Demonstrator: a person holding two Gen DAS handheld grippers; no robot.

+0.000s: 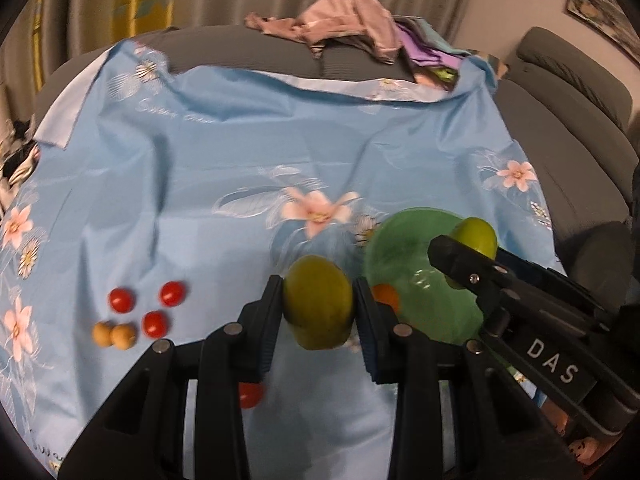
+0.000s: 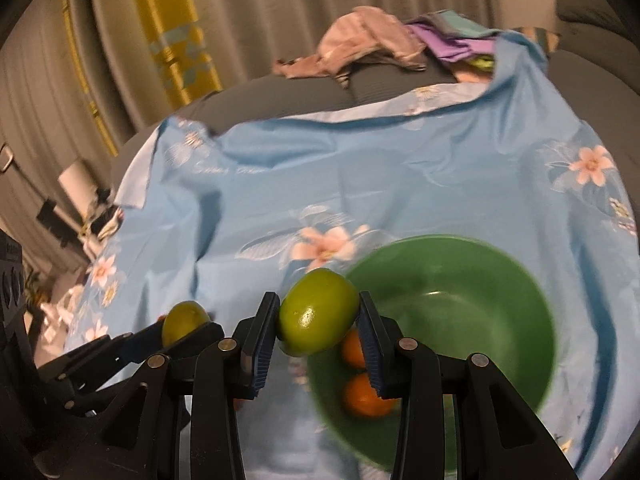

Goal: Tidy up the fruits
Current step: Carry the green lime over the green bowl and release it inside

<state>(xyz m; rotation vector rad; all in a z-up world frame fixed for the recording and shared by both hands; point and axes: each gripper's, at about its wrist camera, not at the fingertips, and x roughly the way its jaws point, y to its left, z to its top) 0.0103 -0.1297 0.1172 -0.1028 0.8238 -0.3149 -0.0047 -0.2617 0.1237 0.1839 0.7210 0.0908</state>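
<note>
My left gripper [image 1: 318, 300] is shut on a green lime [image 1: 318, 304], held above the blue flowered cloth [image 1: 220, 184]. To its right my right gripper [image 1: 460, 256] holds another green lime [image 1: 476, 234] over the green bowl [image 1: 404, 248]. In the right wrist view the right gripper [image 2: 319, 316] is shut on its lime [image 2: 318, 312] at the left rim of the green bowl [image 2: 480, 292], which holds two oranges [image 2: 366, 396]. The left gripper [image 2: 188, 330] with its lime [image 2: 185, 320] shows at the left. Three red tomatoes [image 1: 146, 304] and two tan fruits [image 1: 114, 334] lie on the cloth at left.
One more red tomato [image 1: 250, 394] lies under my left gripper. A heap of pink and purple clothes [image 1: 352, 26] sits at the far edge of the grey sofa [image 1: 568, 128]. Curtains [image 2: 280, 8] hang behind.
</note>
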